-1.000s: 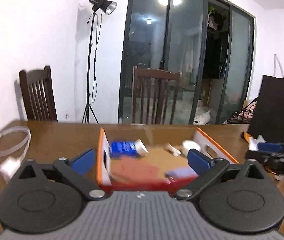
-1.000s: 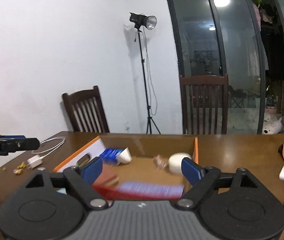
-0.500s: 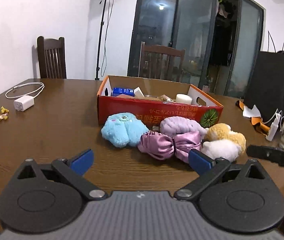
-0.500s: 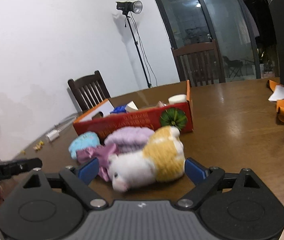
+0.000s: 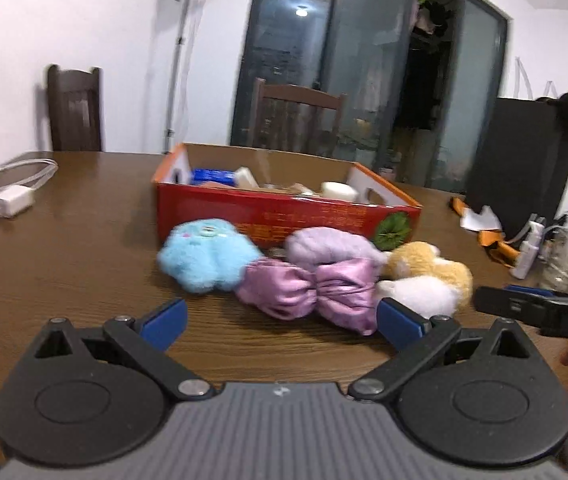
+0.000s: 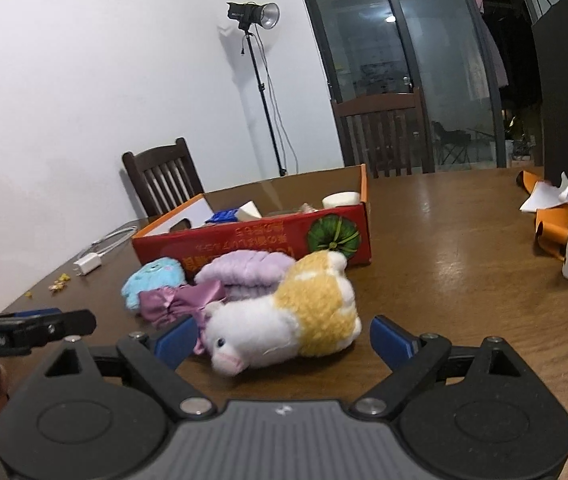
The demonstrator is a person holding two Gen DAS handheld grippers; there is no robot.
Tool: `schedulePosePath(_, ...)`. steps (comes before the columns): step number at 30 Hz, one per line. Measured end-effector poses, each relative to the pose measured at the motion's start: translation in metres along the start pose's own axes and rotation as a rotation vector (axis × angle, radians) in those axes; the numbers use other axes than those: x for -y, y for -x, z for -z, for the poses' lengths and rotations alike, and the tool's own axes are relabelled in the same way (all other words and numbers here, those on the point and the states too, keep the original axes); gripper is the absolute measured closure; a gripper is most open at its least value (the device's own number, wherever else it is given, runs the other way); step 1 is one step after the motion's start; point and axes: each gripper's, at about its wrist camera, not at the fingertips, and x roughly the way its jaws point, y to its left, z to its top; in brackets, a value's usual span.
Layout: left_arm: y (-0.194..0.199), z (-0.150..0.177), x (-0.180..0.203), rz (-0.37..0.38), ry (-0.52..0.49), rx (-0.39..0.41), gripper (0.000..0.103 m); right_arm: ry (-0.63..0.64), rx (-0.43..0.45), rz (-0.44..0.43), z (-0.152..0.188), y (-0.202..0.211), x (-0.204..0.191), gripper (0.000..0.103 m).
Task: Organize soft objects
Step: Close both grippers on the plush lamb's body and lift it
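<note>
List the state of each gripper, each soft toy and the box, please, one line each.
Left gripper: open, empty.
Right gripper: open, empty, facing the white plush.
White plush: lying on the table.
Blue plush: on the table, outside the box.
Bow: on the table.
Box: open, holds small items.

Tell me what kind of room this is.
Probably a dining room in a home, set up for filming: a wooden table with wooden chairs around it, glass sliding doors behind, and a studio light on a stand by the wall.
</note>
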Motion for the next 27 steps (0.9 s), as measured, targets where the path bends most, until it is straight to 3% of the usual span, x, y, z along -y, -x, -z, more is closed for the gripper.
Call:
schedulePosePath(6, -0.024, -0.006, 0.019, 0.112, -0.011, -0.032, 0.001, -0.014, -0.017, 0.032, -0.021, -0.027, 0.010, 0.013)
schedulePosePath(9, -0.036, -0.004, 0.029, 0.169, -0.011, -0.063, 0.019, -0.069, -0.061, -0.010, -0.027, -0.047, 0.019, 0.026)
schedulePosePath(10, -0.041, -0.003, 0.032, 0.180, -0.010, -0.075, 0.029, -0.089, -0.073, -0.021, -0.027, -0.052, 0.021, 0.031)
schedulePosePath(14, -0.063, 0.001, 0.036, 0.242, 0.041, -0.150, 0.049, -0.134, -0.101, -0.009, -0.021, -0.063, 0.026, 0.044)
schedulePosePath(19, -0.066, 0.004, 0.038, 0.325, 0.098, -0.206, 0.054, -0.151, -0.130, -0.040, -0.014, -0.044, 0.024, 0.050)
schedulePosePath(27, -0.025, 0.018, 0.016, 0.337, 0.157, -0.249, 0.054, -0.188, -0.202, -0.134, 0.004, 0.003, 0.007, 0.054)
